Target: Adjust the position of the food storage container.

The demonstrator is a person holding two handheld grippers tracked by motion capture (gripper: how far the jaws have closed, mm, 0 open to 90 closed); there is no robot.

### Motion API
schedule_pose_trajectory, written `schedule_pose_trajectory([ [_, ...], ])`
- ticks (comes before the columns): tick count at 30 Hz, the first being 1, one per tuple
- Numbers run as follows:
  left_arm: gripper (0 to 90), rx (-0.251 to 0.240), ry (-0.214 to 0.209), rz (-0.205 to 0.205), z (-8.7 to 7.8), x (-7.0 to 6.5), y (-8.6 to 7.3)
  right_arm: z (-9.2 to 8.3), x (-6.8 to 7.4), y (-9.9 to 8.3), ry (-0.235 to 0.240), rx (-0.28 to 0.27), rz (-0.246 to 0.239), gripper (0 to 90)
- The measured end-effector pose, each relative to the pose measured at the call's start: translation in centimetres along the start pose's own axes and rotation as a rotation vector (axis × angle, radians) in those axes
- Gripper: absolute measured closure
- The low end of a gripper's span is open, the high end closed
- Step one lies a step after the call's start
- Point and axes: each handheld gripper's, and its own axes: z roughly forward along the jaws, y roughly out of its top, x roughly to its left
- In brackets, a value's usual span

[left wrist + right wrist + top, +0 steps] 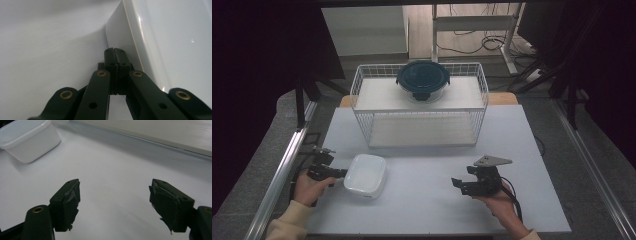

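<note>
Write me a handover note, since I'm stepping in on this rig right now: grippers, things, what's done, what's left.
Left gripper: jaws shut, tips at the left side of the white container, gripping nothing.
Right gripper: jaws open and empty, over bare table, apart from the container.
White container: lidless, upright on the table in front of the wire basket.
Round glass container with dark lid: on the basket's top shelf.
Done: nothing visibly moved into place.
Left: probably grasp the white container; its destination is unclear.

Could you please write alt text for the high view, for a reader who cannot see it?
A person's left gripper, fingers shut, meets the side of a white container on a pale table; the right gripper rests open. Behind, a dark-lidded bowl sits atop a white wire rack.
</note>
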Motion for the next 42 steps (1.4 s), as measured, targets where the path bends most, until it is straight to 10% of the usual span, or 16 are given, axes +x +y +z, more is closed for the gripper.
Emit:
schedule_pose_trajectory([
  [42,90.0,0.119,-0.227,0.198,5.4,-9.9,1.5,0.0,0.1,-0.1,0.002,0.014,-0.005,24.0],
])
